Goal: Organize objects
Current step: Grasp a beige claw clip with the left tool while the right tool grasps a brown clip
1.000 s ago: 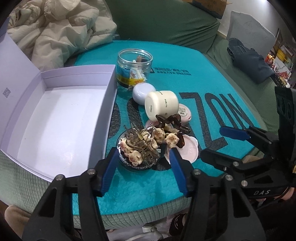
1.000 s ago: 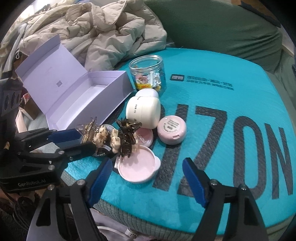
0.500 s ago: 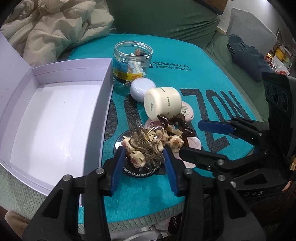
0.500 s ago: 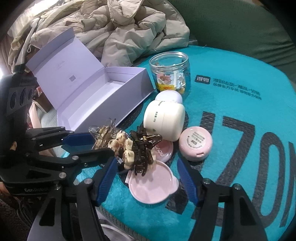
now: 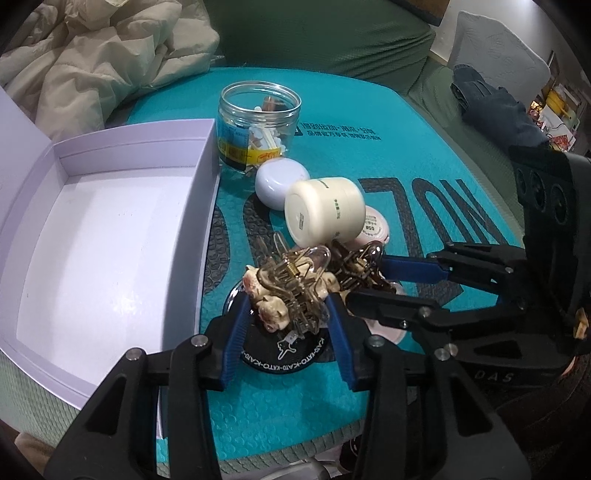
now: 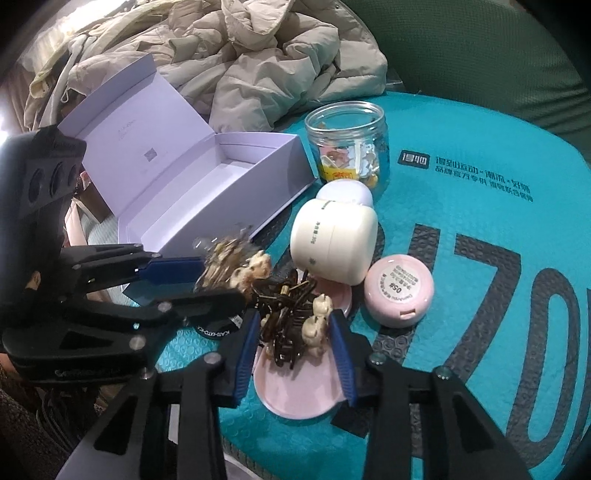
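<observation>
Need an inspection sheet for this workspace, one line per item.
Surface: teal mat on a green cushion.
Job's things: clear claw clip and brown claw clip; open lilac box, inside bare; open jar; cream pot on its side; pink compact; black disc; pink dish.
Clutter: beige jacket; dark cloth.
Grippers: left gripper shut on the clear clip; right gripper shut on the brown clip.
Cables: nothing seen.
Surroundings: green backrest.

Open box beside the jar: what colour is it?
Pale lilac box, clearest in the right wrist view.
</observation>
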